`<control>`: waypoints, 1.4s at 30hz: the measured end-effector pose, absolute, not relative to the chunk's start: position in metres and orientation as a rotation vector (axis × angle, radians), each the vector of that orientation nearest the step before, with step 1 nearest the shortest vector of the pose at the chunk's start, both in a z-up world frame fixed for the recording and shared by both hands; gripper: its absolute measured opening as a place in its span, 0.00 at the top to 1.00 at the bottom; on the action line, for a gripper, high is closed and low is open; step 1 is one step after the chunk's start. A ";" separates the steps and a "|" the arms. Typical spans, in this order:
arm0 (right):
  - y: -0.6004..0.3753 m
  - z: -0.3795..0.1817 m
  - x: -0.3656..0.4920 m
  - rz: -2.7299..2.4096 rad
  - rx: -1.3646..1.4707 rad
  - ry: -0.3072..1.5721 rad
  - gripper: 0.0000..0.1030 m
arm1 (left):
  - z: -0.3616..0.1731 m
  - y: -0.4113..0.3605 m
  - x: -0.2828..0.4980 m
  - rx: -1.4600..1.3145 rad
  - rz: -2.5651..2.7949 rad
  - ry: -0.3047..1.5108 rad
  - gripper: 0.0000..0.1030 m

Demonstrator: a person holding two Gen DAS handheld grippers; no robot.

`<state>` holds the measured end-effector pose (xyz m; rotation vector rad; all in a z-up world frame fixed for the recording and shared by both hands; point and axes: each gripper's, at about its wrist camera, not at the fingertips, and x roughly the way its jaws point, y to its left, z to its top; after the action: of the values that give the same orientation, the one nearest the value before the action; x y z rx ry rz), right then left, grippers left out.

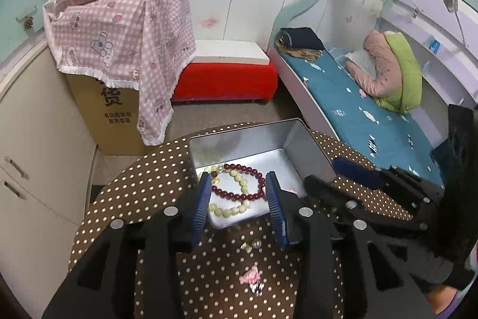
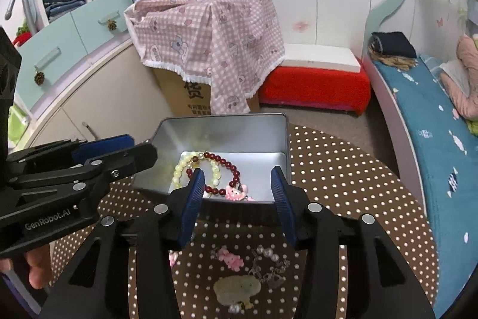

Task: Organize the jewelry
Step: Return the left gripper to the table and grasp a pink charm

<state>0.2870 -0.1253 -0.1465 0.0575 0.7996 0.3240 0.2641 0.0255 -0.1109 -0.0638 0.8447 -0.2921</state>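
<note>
A silver metal tin [image 1: 294,142] [image 2: 224,133] stands on the round brown polka-dot table [image 1: 143,184] [image 2: 343,169]. In it lie a dark red bead bracelet [image 1: 239,195] [image 2: 231,168], a pale yellow bead bracelet [image 1: 227,210] [image 2: 179,169] and a pink charm [image 2: 236,193]. My left gripper [image 1: 237,207] is open and empty over the tin's near edge. My right gripper [image 2: 237,199] is open and empty at the tin's near wall. On the table in front lie a pink charm [image 1: 251,274] [image 2: 230,257], pearl earrings [image 2: 269,253], small metal pieces [image 1: 251,245] and a pale green pendant [image 2: 237,289].
The right gripper's body [image 1: 388,184] sits right of the tin, the left one [image 2: 74,169] at its left. Beyond the table stand a cardboard box under a pink checked cloth [image 1: 119,32] [image 2: 209,35], a red bench [image 1: 224,79] [image 2: 313,85], a bed [image 1: 373,109] [image 2: 442,139] and cabinets [image 1: 30,139].
</note>
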 end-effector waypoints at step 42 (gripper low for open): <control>-0.173 -0.204 0.197 0.255 0.091 0.882 0.49 | -0.202 0.004 0.196 0.061 -0.195 0.933 0.72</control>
<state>0.1971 -0.1734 -0.2039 0.0913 0.8819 0.2547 0.1959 0.0043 -0.2019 0.0610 0.9330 -0.1949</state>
